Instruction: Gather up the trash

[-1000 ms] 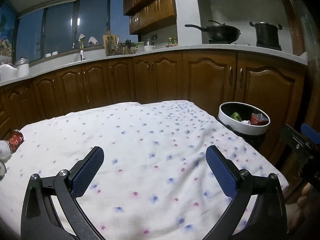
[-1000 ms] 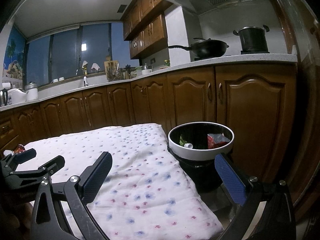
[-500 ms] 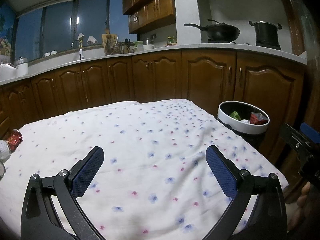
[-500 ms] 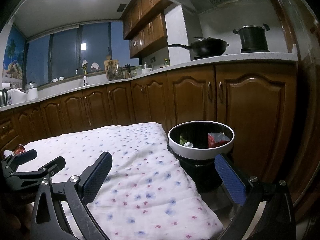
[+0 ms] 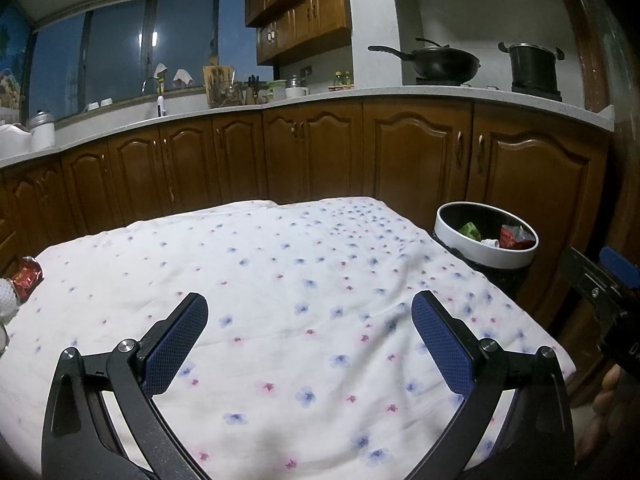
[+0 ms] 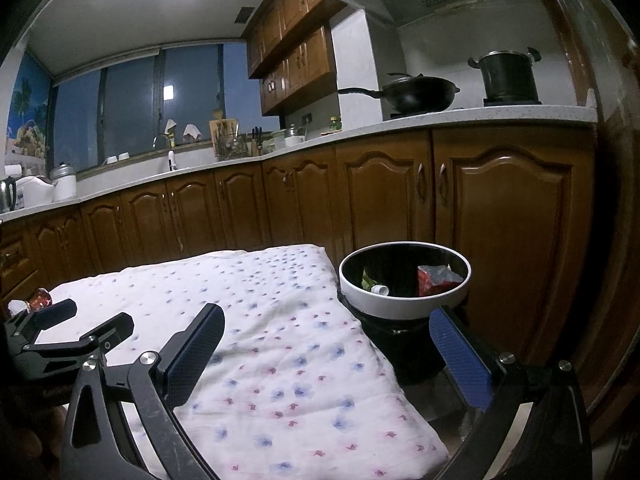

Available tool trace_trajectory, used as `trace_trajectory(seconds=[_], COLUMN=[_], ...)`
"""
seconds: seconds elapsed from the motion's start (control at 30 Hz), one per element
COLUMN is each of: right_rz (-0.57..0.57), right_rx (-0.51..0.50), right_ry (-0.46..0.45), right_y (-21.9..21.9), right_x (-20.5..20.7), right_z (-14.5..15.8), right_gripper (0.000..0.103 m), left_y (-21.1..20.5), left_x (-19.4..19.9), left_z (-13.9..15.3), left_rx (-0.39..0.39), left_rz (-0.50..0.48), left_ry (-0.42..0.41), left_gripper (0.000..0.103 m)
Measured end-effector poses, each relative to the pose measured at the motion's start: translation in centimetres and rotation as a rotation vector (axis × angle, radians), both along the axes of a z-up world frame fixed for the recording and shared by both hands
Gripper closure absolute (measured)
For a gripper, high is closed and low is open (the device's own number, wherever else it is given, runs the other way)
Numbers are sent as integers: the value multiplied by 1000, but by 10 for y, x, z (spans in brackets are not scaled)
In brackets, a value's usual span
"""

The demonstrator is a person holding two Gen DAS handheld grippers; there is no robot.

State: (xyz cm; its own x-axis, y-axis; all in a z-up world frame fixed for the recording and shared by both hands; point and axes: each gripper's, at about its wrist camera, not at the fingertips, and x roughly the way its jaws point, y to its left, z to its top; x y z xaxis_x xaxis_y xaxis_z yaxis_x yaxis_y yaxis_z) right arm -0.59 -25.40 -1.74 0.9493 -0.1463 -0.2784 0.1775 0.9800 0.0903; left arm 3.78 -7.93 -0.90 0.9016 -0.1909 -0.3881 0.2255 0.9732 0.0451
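Note:
A white-rimmed trash bin (image 5: 460,243) (image 6: 400,307) stands off the table's right end, holding a red wrapper (image 6: 434,279), a green scrap (image 5: 470,231) and a small white piece (image 6: 379,289). At the table's far left edge lie a red wrapper (image 5: 26,278) (image 6: 40,298) and a white crumpled item (image 5: 6,302) (image 6: 16,306). My left gripper (image 5: 310,308) (image 6: 94,318) hovers open over the middle of the floral cloth (image 5: 280,280) with nothing between its fingers. Over the table's right end, near the bin, my right gripper (image 6: 326,320) is open and holds nothing; its tip (image 5: 600,276) shows at the right edge.
Brown kitchen cabinets (image 5: 320,152) and a white counter (image 5: 440,94) run behind the table. A black wok (image 5: 444,62) and a pot (image 5: 534,64) sit on the stove. A hand (image 5: 604,408) shows at the lower right.
Both views have shifted very slightly; the bin and table keep almost the same place. Both grippers stay open and hold nothing.

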Motion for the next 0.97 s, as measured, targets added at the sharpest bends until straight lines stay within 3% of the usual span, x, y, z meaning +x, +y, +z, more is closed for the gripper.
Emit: trace_trajectory(seconds=[0.97], right_rz=[3], right_rx=[29], right_ry=[26], right_y=[-6], right_x=[6], right_z=[-3], right_gripper=[0], left_y=[-5], left_x=[-1], left_z=[-3], left_rx=[-18], left_rz=[-15], left_ry=[30], left_gripper=[0])
